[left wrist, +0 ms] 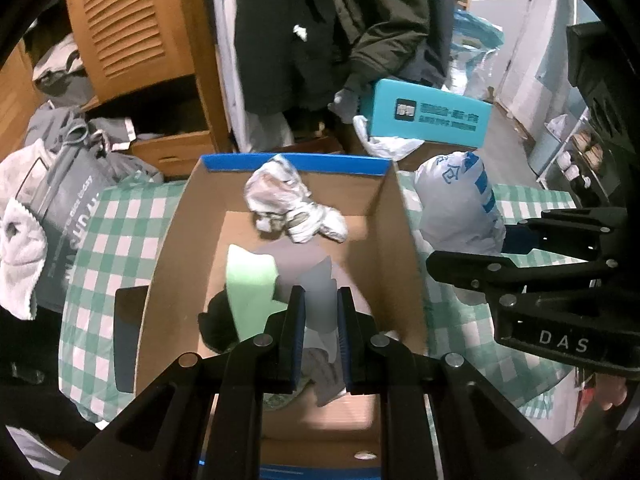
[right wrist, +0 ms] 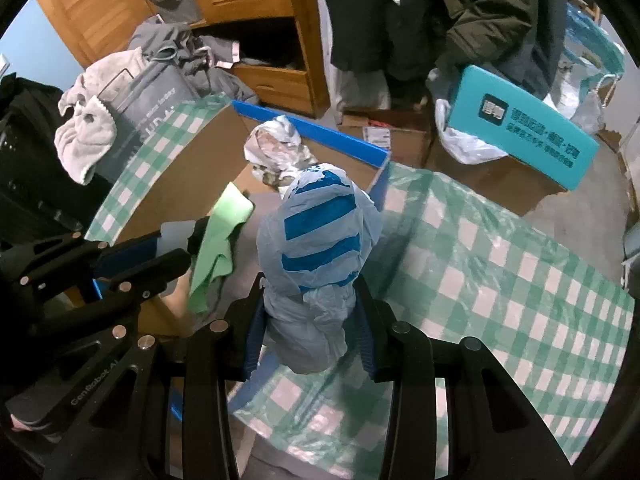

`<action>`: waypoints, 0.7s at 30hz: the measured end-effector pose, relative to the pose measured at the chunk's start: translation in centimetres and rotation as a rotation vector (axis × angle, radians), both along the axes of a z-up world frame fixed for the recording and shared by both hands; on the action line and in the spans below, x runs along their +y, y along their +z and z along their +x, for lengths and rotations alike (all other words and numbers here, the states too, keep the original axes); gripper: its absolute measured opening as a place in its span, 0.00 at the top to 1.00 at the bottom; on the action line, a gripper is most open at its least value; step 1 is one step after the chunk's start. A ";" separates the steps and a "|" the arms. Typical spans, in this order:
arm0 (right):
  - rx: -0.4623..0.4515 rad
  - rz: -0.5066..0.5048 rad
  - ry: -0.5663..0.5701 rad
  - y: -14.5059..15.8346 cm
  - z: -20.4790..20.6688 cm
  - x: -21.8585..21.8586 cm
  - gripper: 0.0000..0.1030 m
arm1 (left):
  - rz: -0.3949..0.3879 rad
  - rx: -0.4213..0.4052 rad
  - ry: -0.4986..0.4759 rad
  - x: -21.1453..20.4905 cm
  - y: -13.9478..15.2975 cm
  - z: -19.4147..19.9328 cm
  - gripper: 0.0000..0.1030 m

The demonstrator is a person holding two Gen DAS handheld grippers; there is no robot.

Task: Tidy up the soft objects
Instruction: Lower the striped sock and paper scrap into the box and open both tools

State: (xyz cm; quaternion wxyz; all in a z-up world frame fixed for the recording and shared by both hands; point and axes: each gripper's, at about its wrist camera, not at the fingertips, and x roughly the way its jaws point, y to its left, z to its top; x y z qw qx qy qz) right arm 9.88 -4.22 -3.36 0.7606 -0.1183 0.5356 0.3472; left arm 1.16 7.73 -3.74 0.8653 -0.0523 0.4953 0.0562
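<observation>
- My left claw [left wrist: 320, 308] is clamped on a grey cloth [left wrist: 316, 280], and it hangs over the open cardboard box [left wrist: 400, 248].
- My right claw [right wrist: 310, 320] is clamped on a blue and white bag [right wrist: 316, 240] tied into a lump. It is just beside the box's right wall, over the checked cloth.
- Inside the box I see a green cloth [left wrist: 250, 280], something dark [left wrist: 218, 324] and a crumpled silvery bag [left wrist: 288, 200] at the far end.
- The grey cloth could catch on the box wall or drag the green cloth along if I pull away too soon.
- The bag is slippery and soft. It could slide out of my claw and drop beside the box, not in it.
- My two claws are near each other. They could bump if both go for the box at once.
- The surface has a green and white checked cloth [right wrist: 500, 280] on it, with wrinkly clear plastic on top.
- The room is messy. There is a wooden cupboard [left wrist: 132, 40] with slats, dark coats [left wrist: 320, 20] hanging, a teal box [left wrist: 428, 114] and a white towel [right wrist: 86, 132] on a grey bag [left wrist: 68, 208].
</observation>
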 end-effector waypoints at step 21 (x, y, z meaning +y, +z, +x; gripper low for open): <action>0.063 -0.040 0.044 -2.7 1.1 5.1 0.62 | -0.028 0.083 0.088 4.4 -2.9 0.5 0.81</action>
